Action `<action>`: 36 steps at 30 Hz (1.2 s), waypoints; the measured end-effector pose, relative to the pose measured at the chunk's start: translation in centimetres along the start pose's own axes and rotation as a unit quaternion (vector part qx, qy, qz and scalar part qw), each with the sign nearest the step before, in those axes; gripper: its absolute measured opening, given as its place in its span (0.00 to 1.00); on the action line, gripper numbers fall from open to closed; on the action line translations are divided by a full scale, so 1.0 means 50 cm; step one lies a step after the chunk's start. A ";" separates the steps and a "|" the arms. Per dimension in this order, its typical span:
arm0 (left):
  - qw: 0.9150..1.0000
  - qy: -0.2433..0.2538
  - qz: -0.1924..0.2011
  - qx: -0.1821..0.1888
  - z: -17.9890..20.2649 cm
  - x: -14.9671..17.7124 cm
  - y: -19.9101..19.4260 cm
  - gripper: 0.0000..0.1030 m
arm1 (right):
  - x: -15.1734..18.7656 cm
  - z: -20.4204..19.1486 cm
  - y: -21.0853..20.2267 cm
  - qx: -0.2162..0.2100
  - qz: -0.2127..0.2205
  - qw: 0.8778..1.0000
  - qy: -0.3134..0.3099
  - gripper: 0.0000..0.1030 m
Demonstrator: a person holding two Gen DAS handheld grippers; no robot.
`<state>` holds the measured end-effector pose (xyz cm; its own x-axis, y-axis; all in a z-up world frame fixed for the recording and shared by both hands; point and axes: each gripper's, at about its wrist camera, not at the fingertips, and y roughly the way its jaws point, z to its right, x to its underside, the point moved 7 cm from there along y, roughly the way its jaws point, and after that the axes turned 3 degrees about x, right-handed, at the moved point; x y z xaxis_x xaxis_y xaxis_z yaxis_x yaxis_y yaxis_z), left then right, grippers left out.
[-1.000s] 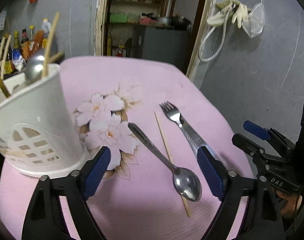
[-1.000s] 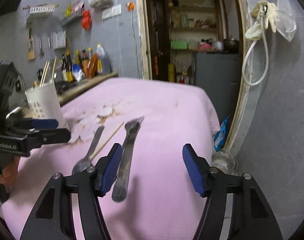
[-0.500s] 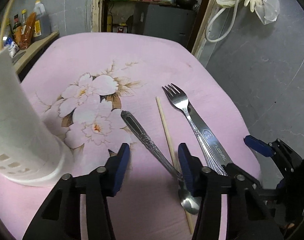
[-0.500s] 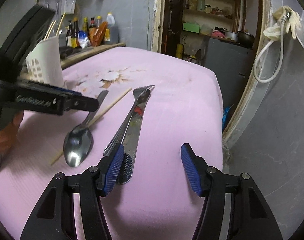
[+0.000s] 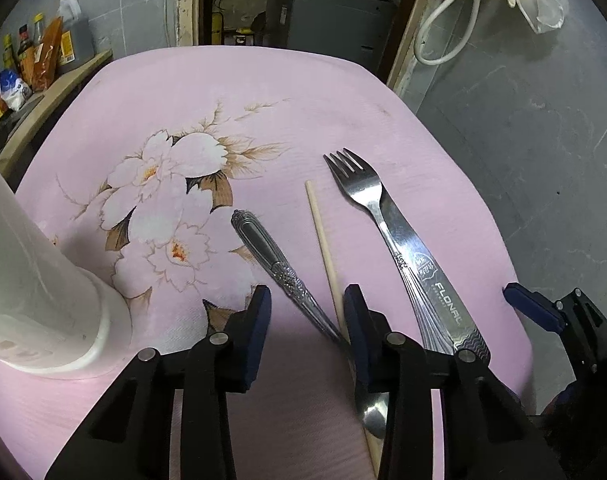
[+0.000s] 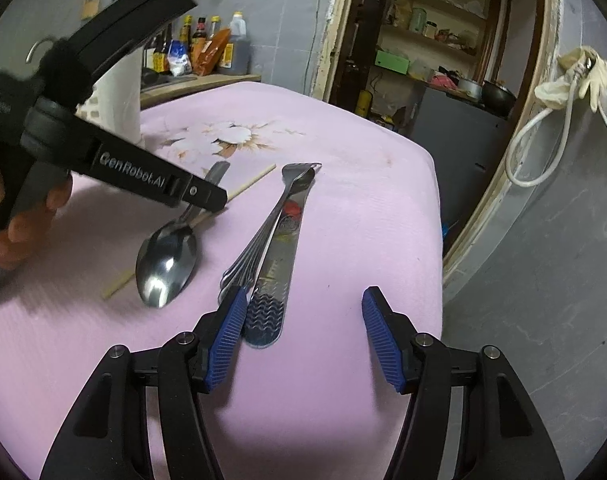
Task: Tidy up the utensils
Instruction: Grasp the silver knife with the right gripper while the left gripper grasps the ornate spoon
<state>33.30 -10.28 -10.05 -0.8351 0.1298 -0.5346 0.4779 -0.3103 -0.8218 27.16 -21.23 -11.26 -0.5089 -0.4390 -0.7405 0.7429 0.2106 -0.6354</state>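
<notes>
Jaws on left hand-held gripper [image 5: 305,322] just been closing round ornate steel spoon [image 5: 281,270] handle and pale wooden chopstick [image 5: 323,240], pads not pressing yet. Pickup looks imminent. Right hand-held gripper [image 6: 303,336] released, empty, left pad beside steel fork [image 6: 269,240] handle on pink tabletop [image 6: 343,208].

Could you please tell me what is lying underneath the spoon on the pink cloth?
A single wooden chopstick runs under the spoon, crossing beneath its neck and bowl. Both chopstick ends show, but the crossing itself is hidden by the left gripper.
</notes>
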 end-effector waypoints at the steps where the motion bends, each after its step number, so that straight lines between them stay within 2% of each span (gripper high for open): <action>1: 1.000 0.001 0.000 0.000 -0.001 0.002 0.000 0.31 | 0.001 -0.002 -0.001 0.002 -0.001 1.000 -0.004 0.57; 5: 1.000 0.001 -0.002 0.007 -0.009 0.010 -0.005 0.26 | -0.001 0.003 0.001 0.006 0.002 1.000 -0.005 0.54; 7: 1.000 0.004 -0.003 0.007 -0.013 0.014 -0.009 0.25 | -0.004 0.008 0.003 0.010 0.004 1.000 -0.004 0.46; 9: 1.000 0.005 -0.003 0.007 -0.019 0.018 -0.010 0.24 | -0.008 0.020 0.005 0.014 0.009 1.000 0.004 0.32; 12: 1.000 0.004 -0.005 0.012 -0.021 0.022 -0.012 0.23 | -0.016 0.040 0.013 0.014 0.012 1.000 0.024 0.22; 20: 0.999 0.007 -0.015 0.036 -0.031 0.035 -0.029 0.22 | -0.042 0.043 0.039 -0.010 0.001 1.000 0.013 0.24; 22: 0.999 0.006 -0.017 0.038 -0.032 0.037 -0.033 0.22 | -0.054 0.041 0.053 -0.023 -0.007 1.000 0.007 0.25; 24: 0.999 0.006 -0.021 0.042 -0.036 0.041 -0.036 0.22 | -0.069 0.035 0.069 -0.031 -0.014 0.999 -0.007 0.31; 28: 0.999 0.012 -0.024 0.041 -0.032 0.046 -0.040 0.22 | -0.085 0.023 0.095 -0.053 -0.025 0.998 -0.014 0.32; 32: 0.998 0.020 -0.024 0.047 -0.026 0.050 -0.044 0.13 | -0.083 0.023 0.092 -0.066 -0.025 0.997 -0.002 0.18; 36: 0.998 0.016 -0.024 0.053 -0.032 0.057 -0.050 0.12 | -0.071 0.028 0.075 -0.065 -0.023 0.998 0.008 0.17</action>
<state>30.15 -7.61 -9.86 -0.8462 0.1756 -0.5031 0.4050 -0.4015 -0.8214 32.36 -20.13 -10.71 -0.5492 -0.4361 -0.7128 0.6570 0.3017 -0.6908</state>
